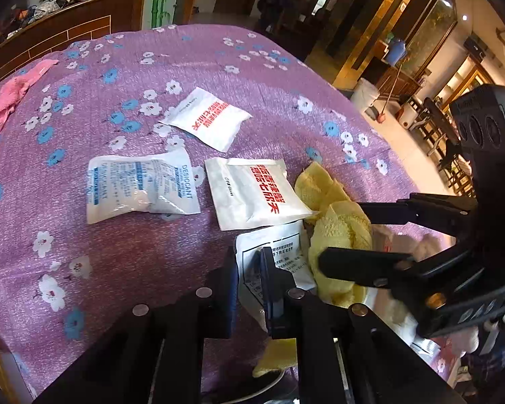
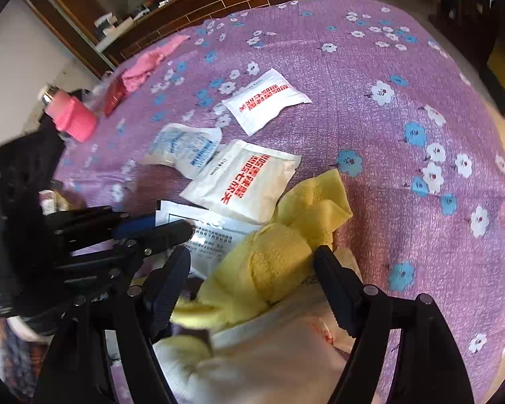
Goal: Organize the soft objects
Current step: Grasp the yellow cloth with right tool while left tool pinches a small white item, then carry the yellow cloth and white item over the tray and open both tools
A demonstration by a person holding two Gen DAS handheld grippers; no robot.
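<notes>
A yellow towel [image 1: 340, 232] [image 2: 279, 256] lies crumpled at the near edge of the purple flowered cloth [image 1: 151, 67] [image 2: 421, 101]. My right gripper [image 2: 252, 262] [image 1: 336, 232] is open with its fingers on either side of the towel. My left gripper [image 1: 249, 266] [image 2: 188, 229] is shut on a white printed packet [image 1: 279, 252] [image 2: 205, 232] beside the towel. Two white packets with red print [image 1: 256, 192] [image 1: 208, 118] [image 2: 249, 181] [image 2: 266, 99] and a desiccant packet [image 1: 141, 185] [image 2: 185, 148] lie further out. A cream cloth [image 2: 269, 353] lies under the towel.
A pink cloth [image 1: 10, 97] [image 2: 151, 60] lies at the far left of the cloth. A pink bottle [image 2: 70, 114] and a red pouch [image 2: 114, 94] sit by the left edge. A wooden counter [image 1: 50, 33] stands behind; the table drops off at right.
</notes>
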